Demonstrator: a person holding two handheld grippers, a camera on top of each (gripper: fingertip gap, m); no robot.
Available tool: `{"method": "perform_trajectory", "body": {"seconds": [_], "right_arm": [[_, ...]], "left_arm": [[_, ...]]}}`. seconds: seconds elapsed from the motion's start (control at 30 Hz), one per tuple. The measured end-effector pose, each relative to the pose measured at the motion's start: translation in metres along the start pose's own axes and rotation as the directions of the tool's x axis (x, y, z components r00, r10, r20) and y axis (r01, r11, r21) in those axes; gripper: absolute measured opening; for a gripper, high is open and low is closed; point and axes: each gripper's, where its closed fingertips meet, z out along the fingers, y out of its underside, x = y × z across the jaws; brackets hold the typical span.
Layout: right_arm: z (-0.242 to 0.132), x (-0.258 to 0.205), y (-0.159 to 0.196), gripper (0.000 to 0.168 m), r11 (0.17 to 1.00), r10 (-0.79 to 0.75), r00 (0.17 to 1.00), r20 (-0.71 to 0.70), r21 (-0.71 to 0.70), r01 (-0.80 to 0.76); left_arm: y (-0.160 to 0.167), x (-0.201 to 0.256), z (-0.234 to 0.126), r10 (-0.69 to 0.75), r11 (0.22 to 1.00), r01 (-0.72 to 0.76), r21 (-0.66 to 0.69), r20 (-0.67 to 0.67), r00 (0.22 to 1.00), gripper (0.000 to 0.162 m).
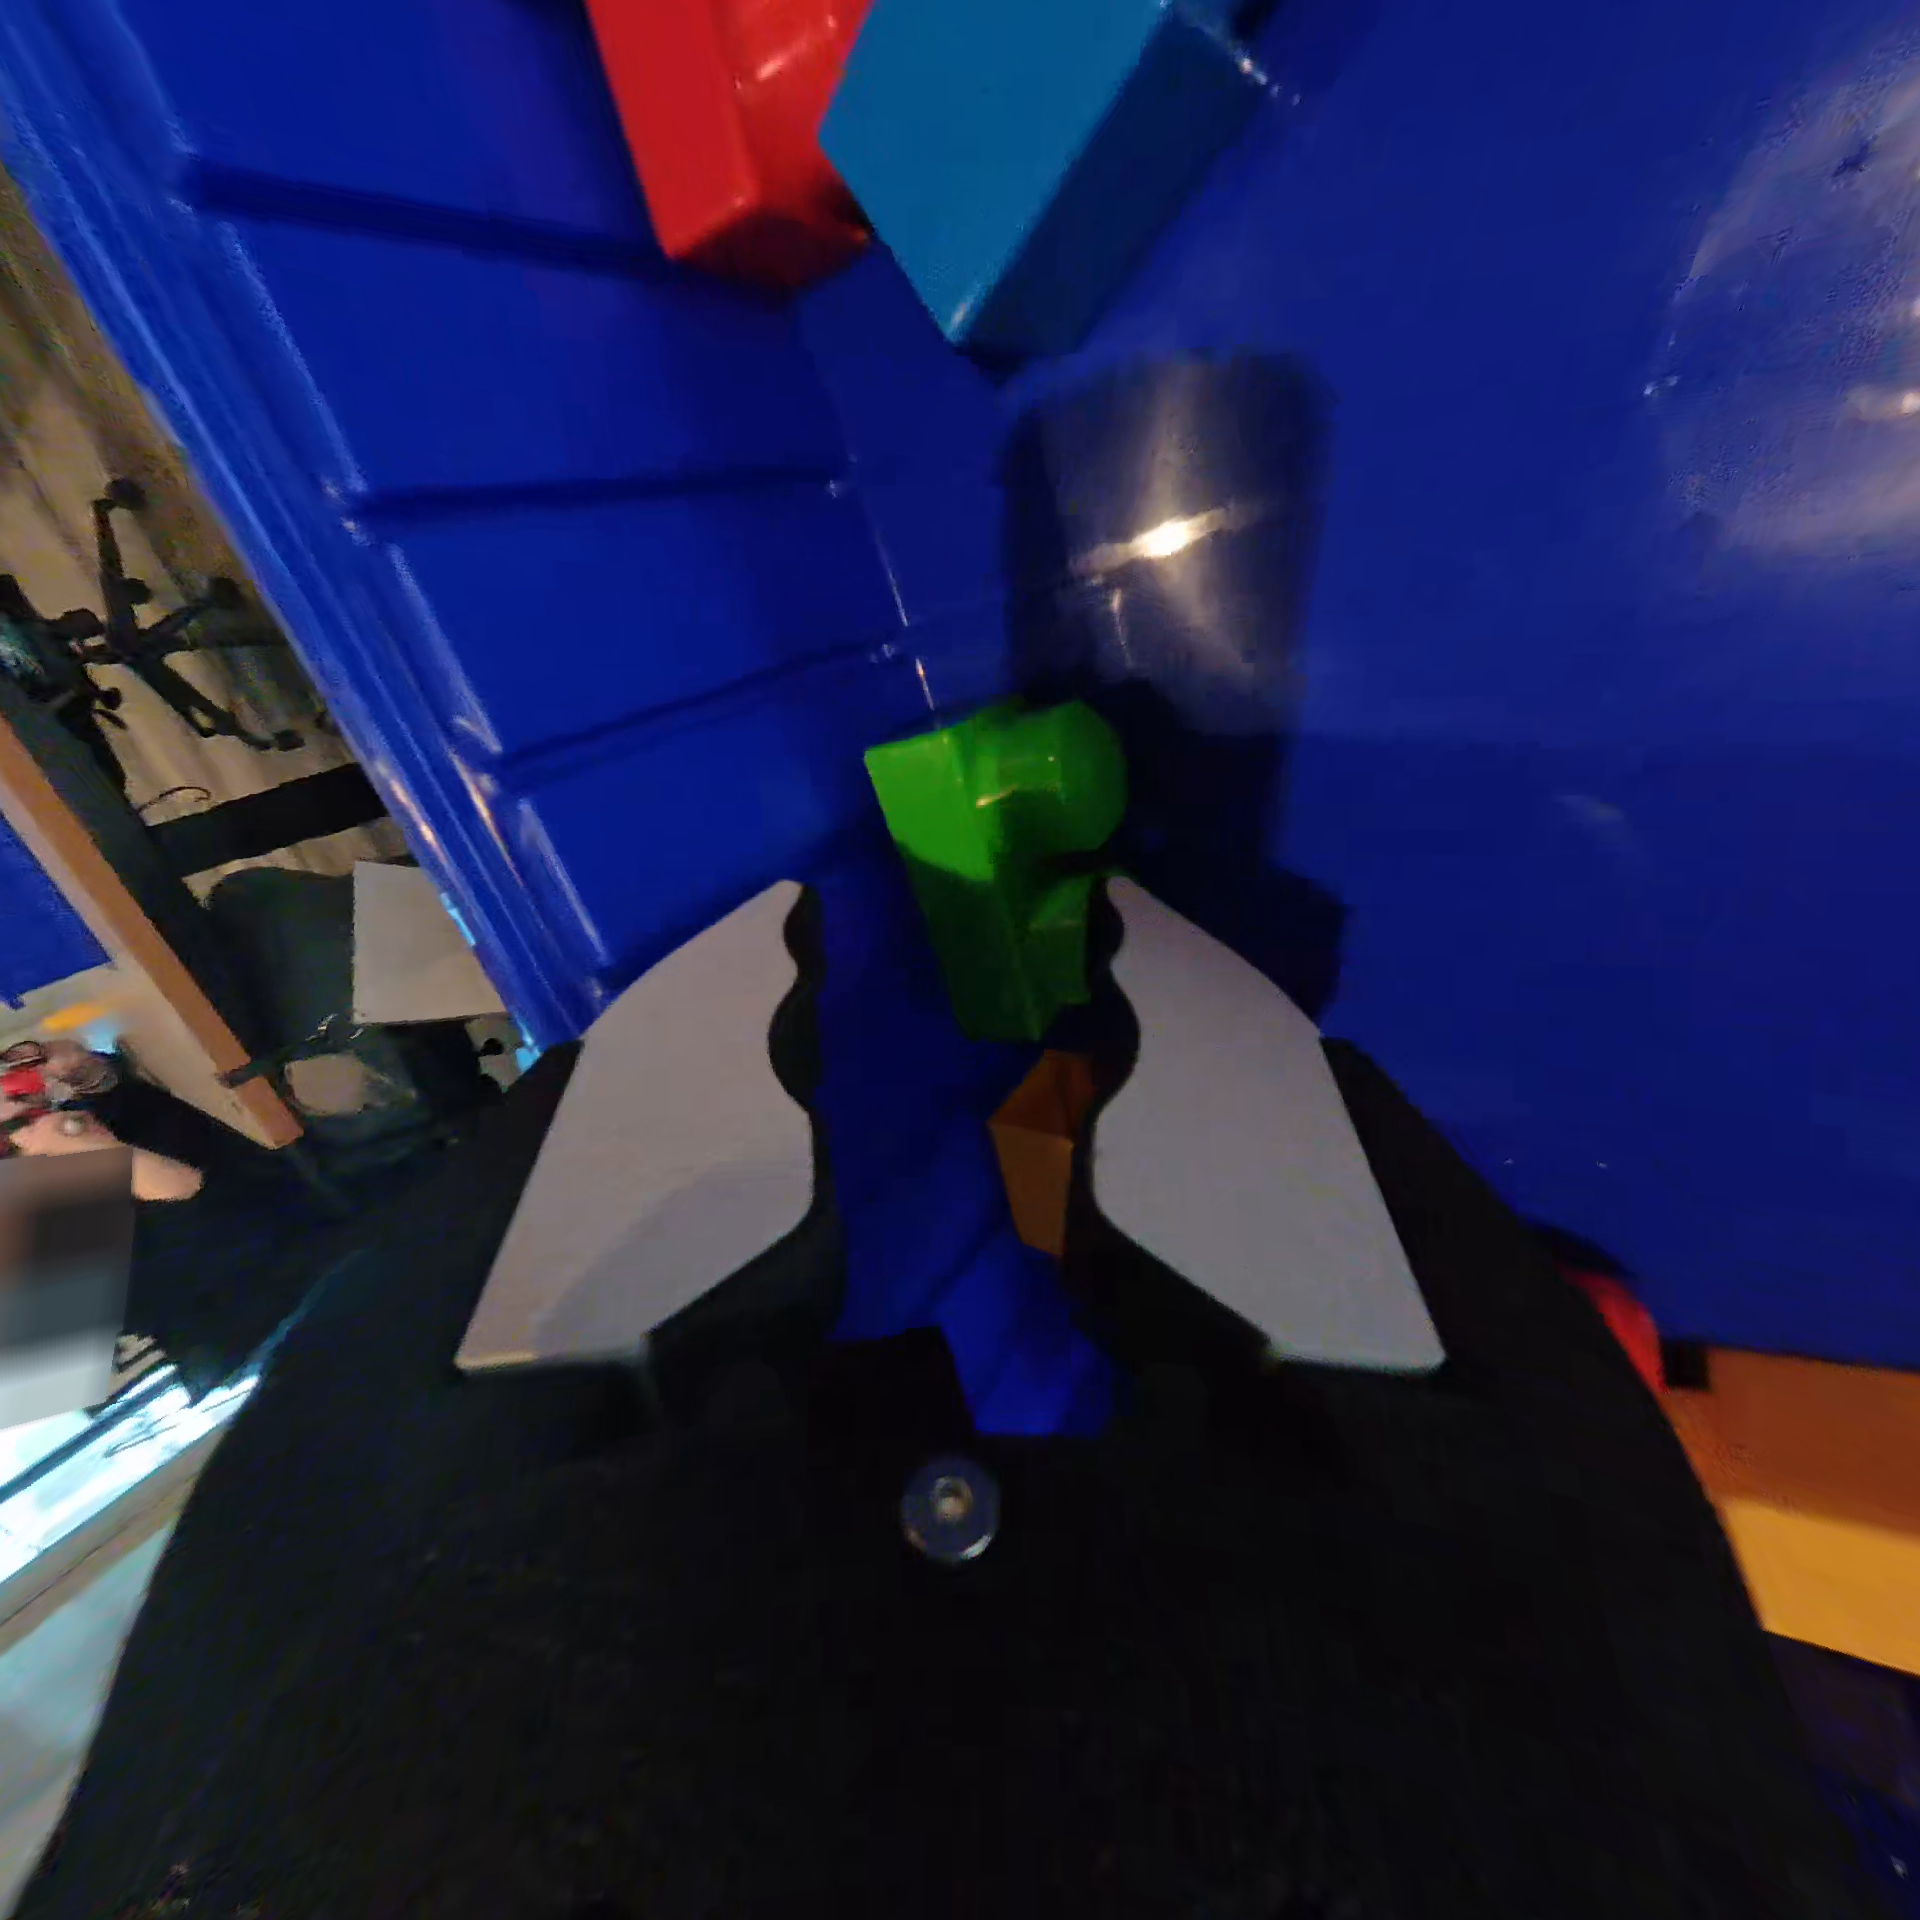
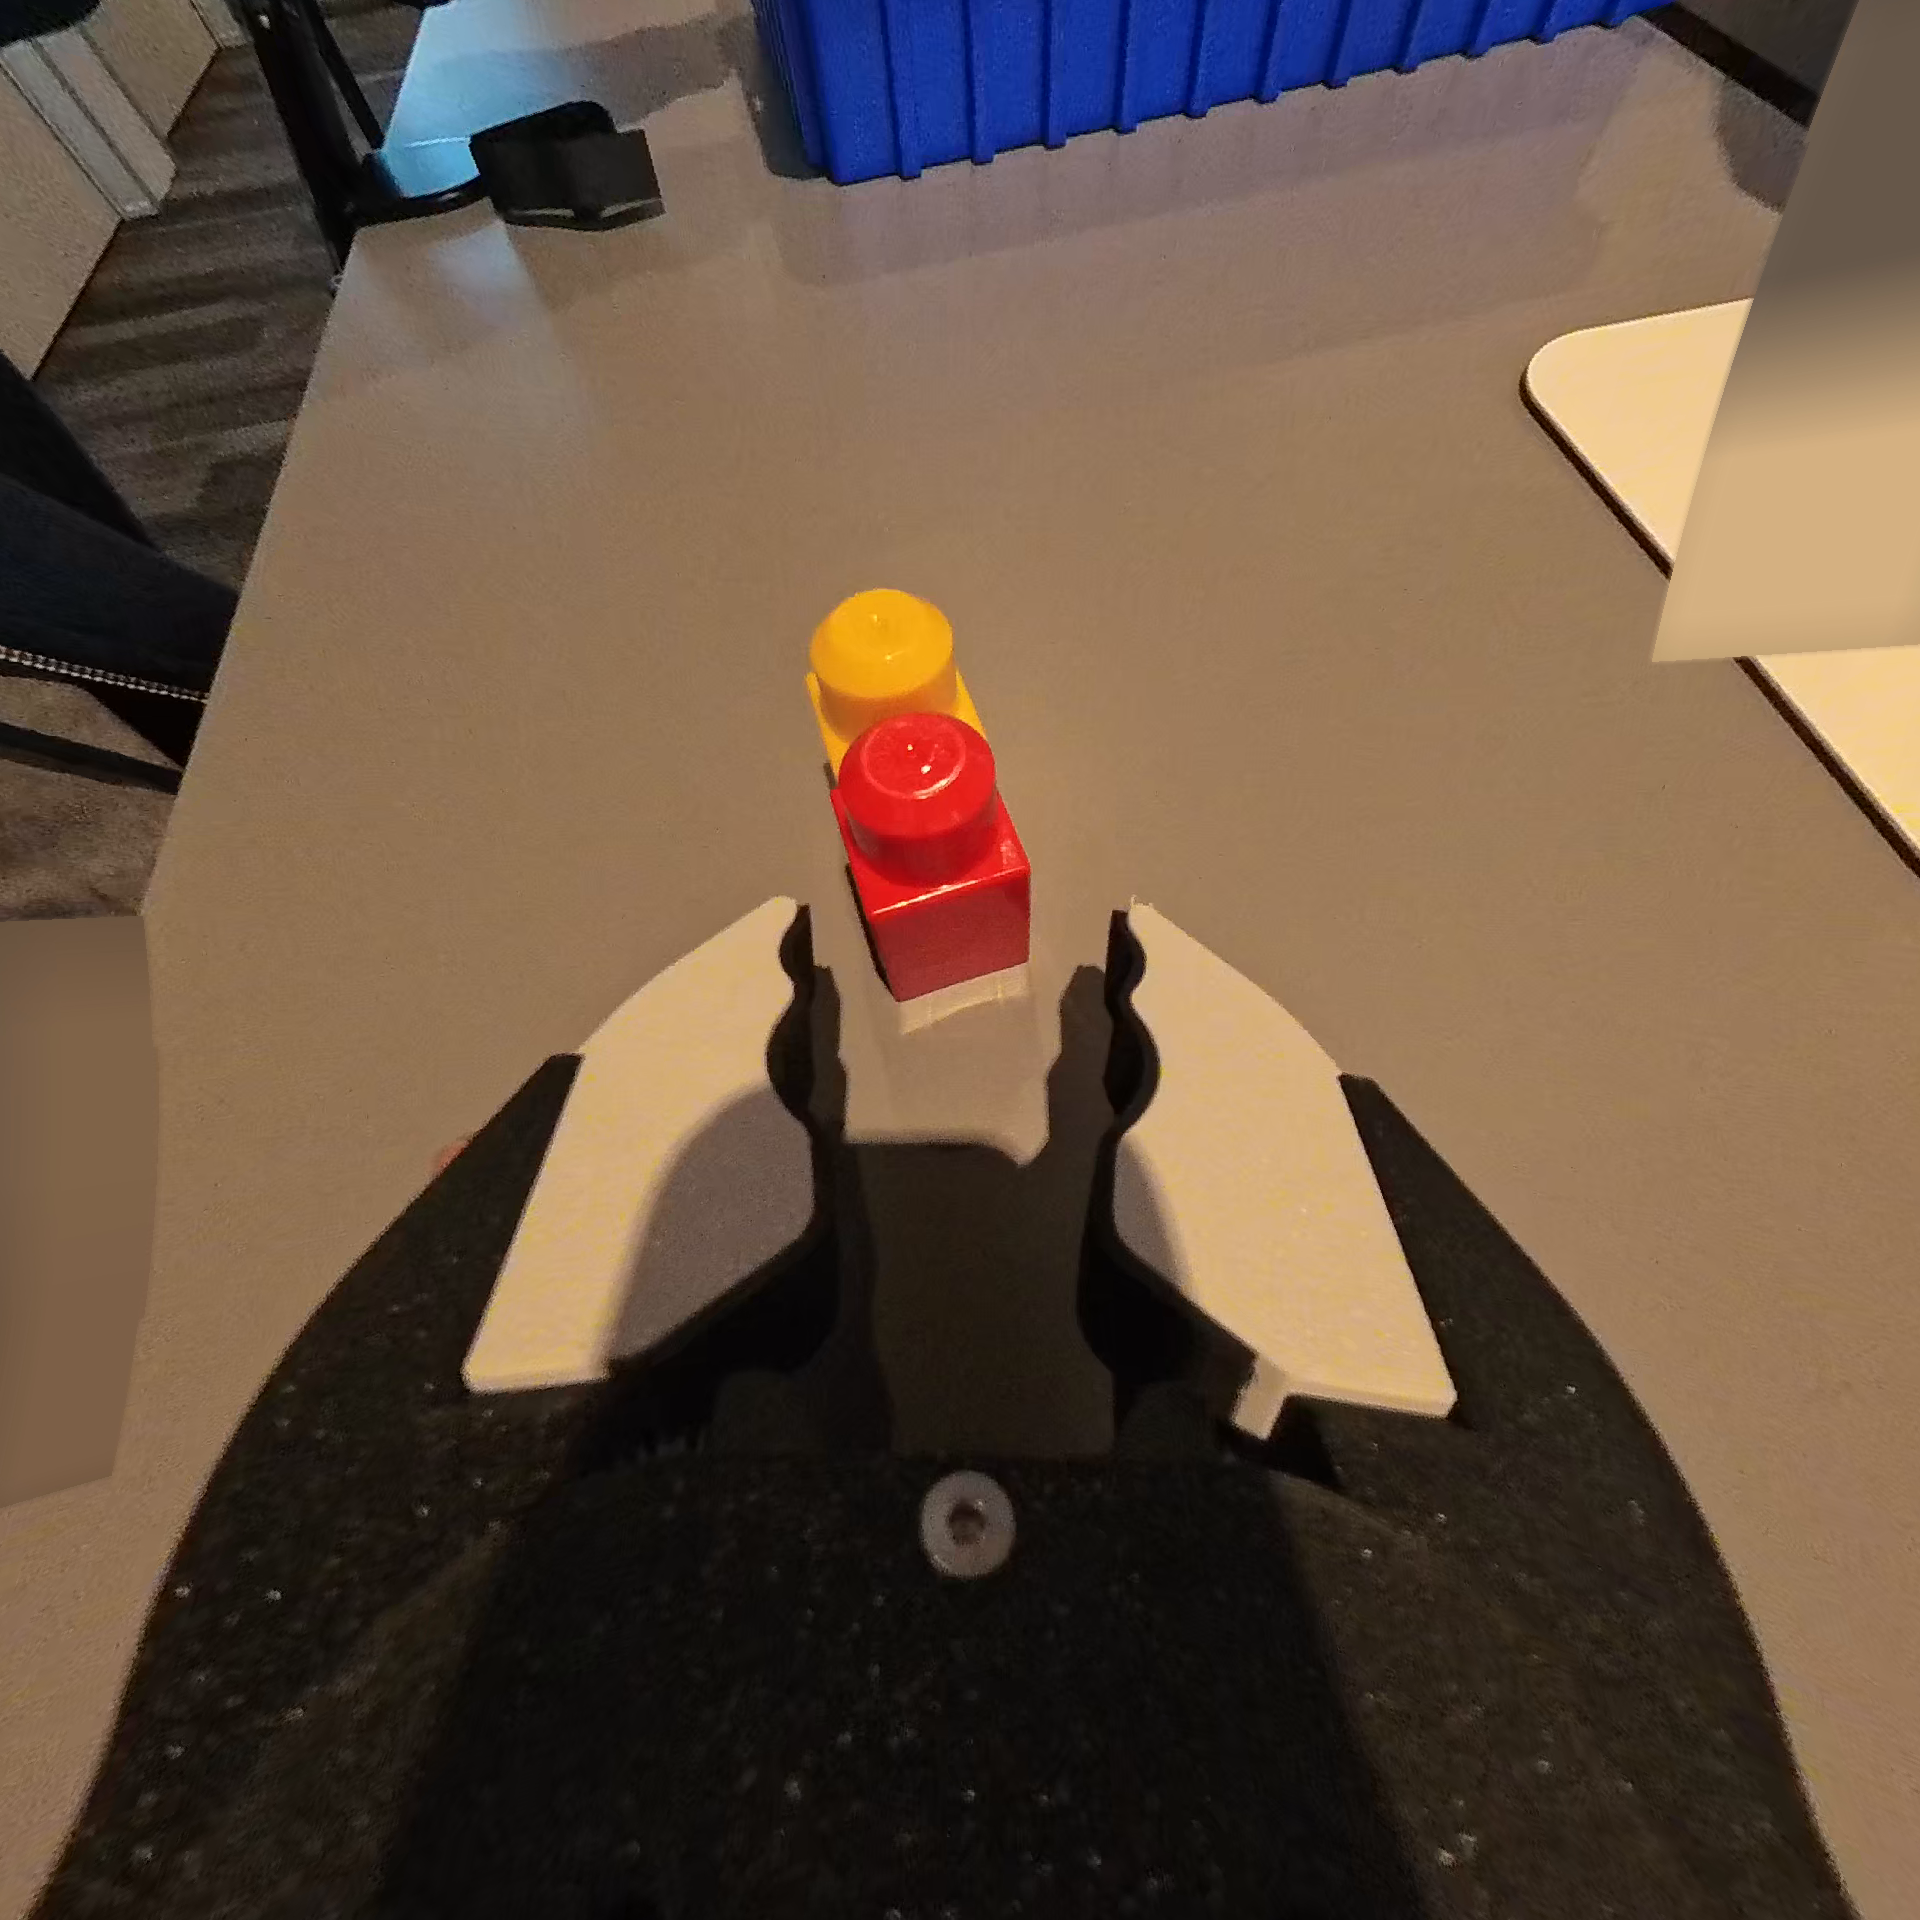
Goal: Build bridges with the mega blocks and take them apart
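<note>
Inside the blue bin (image 1: 1558, 727), the left tool (image 1: 956, 956) is spread around a green block (image 1: 987, 862), not yet clenched. The right tool (image 2: 961, 966) hangs released before the red block (image 2: 940, 883) (yellow block (image 2: 883, 665) just behind). A glancing closure could flick the green one away.

You've got open desk (image 2: 1247, 623) all round the red block (image 2: 940, 894); only the yellow block (image 2: 881, 665) touches behind it.

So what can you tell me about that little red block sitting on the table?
The red block is a small, glossy plastic cube with a single round stud on top. It stands upright on the grey table, right in front of a yellow block of the same shape; whether they touch is unclear. The right tongs are open, their tips on either side of its near face, not gripping it.
</note>
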Motion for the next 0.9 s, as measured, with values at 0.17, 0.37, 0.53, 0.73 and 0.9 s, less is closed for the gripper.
{"method": "perform_trajectory", "body": {"seconds": [0.17, 0.37, 0.53, 0.73, 0.9], "right_arm": [[0.001, -0.002, 0.001, 0.054, 1.000, -0.021, 1.000, -0.006, -0.013, 0.021], [0.001, -0.002, 0.002, 0.054, 0.999, -0.029, 0.999, -0.016, -0.018, 0.028], [0.002, -0.002, 0.003, 0.054, 0.999, -0.023, 1.000, -0.008, -0.026, 0.022], [0.003, -0.002, 0.003, 0.053, 0.999, -0.020, 1.000, -0.007, -0.028, 0.020], [0.002, -0.002, 0.003, 0.053, 0.999, -0.027, 1.000, -0.009, -0.029, 0.026]], "left_arm": [[0.001, 0.010, 0.005, 0.055, 0.997, -0.052, -0.048, 0.057, 0.997, 0.076], [0.001, 0.026, 0.010, -0.045, 0.999, 0.047, 0.013, -0.141, 0.989, 0.066], [-0.002, 0.047, -0.009, -0.038, 0.992, 0.079, 0.096, -0.368, 0.929, 0.075], [-0.008, 0.034, -0.019, -0.081, 0.980, 0.139, 0.142, -0.354, 0.932, 0.079], [0.006, 0.044, 0.006, -0.008, 0.998, 0.025, 0.051, -0.315, 0.949, 0.070]]}}
